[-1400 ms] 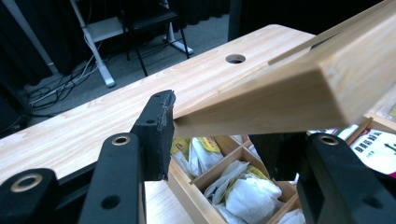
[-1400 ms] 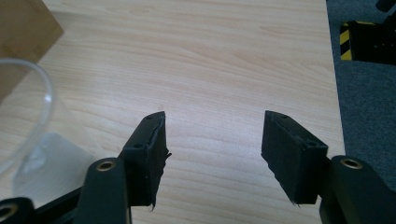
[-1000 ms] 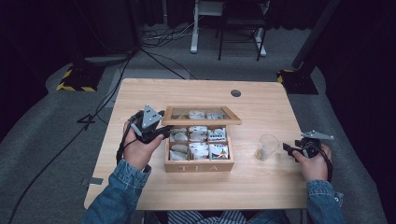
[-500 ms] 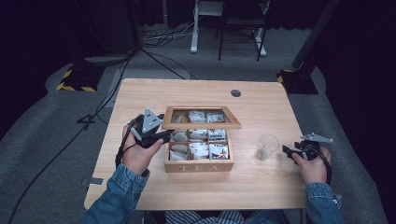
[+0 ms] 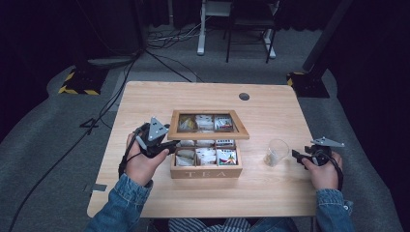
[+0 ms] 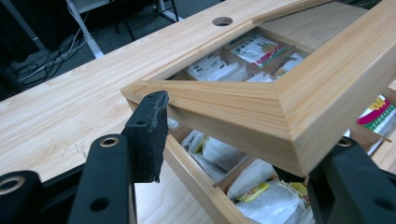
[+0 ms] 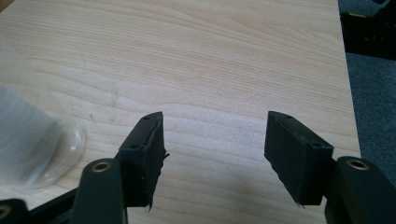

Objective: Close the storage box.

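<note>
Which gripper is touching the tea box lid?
The left gripper: its jaws straddle the lid's wooden corner. The right gripper rests apart, open over bare table beside the plastic cup.

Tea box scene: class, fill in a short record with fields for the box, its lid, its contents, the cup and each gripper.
Box: wooden tea box, marked TEA on its front, on the table
Lid: lid, raised, windowed frame
Contents: tea bags in compartments
Cup: clear plastic cup, right of the box, apart from it
Left gripper: left gripper, jaws open astride the lid's corner
Right gripper: right gripper, open, beside the cup, holding nothing
</note>
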`<state>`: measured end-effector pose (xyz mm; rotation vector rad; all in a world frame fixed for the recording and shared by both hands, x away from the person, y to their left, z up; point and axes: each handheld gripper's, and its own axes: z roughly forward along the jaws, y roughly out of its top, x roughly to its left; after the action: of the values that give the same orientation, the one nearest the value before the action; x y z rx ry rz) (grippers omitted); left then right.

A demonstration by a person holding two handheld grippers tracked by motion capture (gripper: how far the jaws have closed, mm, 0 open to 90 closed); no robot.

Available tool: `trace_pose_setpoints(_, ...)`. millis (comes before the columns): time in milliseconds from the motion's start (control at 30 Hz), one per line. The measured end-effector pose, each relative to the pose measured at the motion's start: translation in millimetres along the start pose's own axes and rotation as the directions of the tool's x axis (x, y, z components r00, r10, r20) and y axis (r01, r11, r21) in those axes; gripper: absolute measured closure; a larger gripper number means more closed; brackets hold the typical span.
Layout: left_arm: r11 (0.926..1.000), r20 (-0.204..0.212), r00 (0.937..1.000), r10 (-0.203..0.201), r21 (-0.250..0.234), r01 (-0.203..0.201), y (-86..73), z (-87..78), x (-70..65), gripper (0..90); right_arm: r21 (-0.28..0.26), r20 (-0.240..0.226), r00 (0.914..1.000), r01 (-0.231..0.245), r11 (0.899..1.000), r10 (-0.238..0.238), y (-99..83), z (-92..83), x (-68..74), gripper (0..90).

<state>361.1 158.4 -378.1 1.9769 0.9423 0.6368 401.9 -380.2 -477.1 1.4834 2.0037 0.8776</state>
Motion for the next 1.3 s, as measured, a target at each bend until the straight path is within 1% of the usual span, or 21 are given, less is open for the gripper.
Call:
trace_pose_setpoints(100, 0.9999, 0.004, 1.0, 0.002, 0.01, -0.002, -1.3, -0.8, -1.0, 45.3, -0.003, -0.003, 1.0, 0.001, 1.0, -0.001, 0.8, 0.6, 0.3, 38.7)
trace_pose_setpoints(300, 0.9995, 0.01, 0.9999, 0.005, 0.032, -0.006, -4.1, -1.0, -1.5, 45.1, 0.009, -0.011, 0.9999, 0.008, 1.0, -0.008, 1.4, 4.8, 2.6, 38.6)
trace_pose_setpoints(433, 0.9989, 0.022, 0.9998, -0.005, 0.047, 0.004, -9.0, -2.2, -3.1, 45.3, 0.015, -0.02, 0.9997, 0.016, 1.0, -0.016, 3.8, 9.7, 5.1, 38.4)
trace_pose_setpoints(533, 0.9988, 0.016, 0.9999, 0.003, 0.049, -0.003, -10.9, -2.8, -5.2, 45.4, 0.012, -0.025, 0.9996, 0.012, 1.0, -0.012, 5.9, 11.6, 6.4, 38.4)
trace_pose_setpoints(567, 0.9981, 0.011, 0.9999, 0.011, 0.06, -0.011, -12.1, -3.4, -6.9, 45.4, 0.008, -0.025, 0.9996, 0.015, 1.0, -0.014, 6.5, 12.0, 6.5, 38.3)
trace_pose_setpoints(700, 0.9976, 0.018, 0.9998, 0.007, 0.069, -0.008, -14.2, -3.6, -8.5, 45.9, 0.006, -0.031, 0.9994, 0.017, 1.0, -0.016, 8.2, 13.4, 8.0, 38.2)
trace_pose_setpoints(767, 0.9966, 0.02, 0.9997, 0.01, 0.082, -0.012, -16.1, -3.9, -9.2, 46.4, 0.008, -0.035, 0.9993, 0.016, 1.0, -0.015, 8.4, 14.3, 8.3, 38.2)
trace_pose_setpoints(900, 0.9959, 0.023, 0.9997, 0.008, 0.09, -0.01, -17.9, -3.3, -10.3, 46.6, 0.008, -0.042, 0.999, 0.017, 1.0, -0.016, 9.2, 16.3, 8.5, 37.9)
trace_pose_setpoints(933, 0.9949, 0.025, 0.9996, 0.013, 0.1, -0.015, -18.7, -3.1, -10.3, 46.6, 0.007, -0.042, 0.999, 0.018, 1.0, -0.017, 9.4, 16.7, 8.7, 37.9)
trace_pose_setpoints(1033, 0.9944, 0.026, 0.9996, 0.012, 0.104, -0.015, -19.8, -2.5, -11.0, 46.6, 0.01, -0.045, 0.9988, 0.019, 1.0, -0.019, 9.7, 18.1, 9.1, 37.9)
trace_pose_setpoints(1133, 0.9925, 0.031, 0.9994, 0.015, 0.121, -0.019, -21.0, -2.2, -11.4, 46.6, 0.011, -0.047, 0.9987, 0.02, 1.0, -0.019, 9.5, 19.5, 9.3, 37.9)
trace_pose_setpoints(1300, 0.9901, 0.037, 0.9991, 0.021, 0.138, -0.026, -22.9, -1.8, -12.2, 46.9, 0.028, -0.051, 0.9985, 0.024, 0.999, -0.023, 8.1, 24.1, 10.1, 37.5)
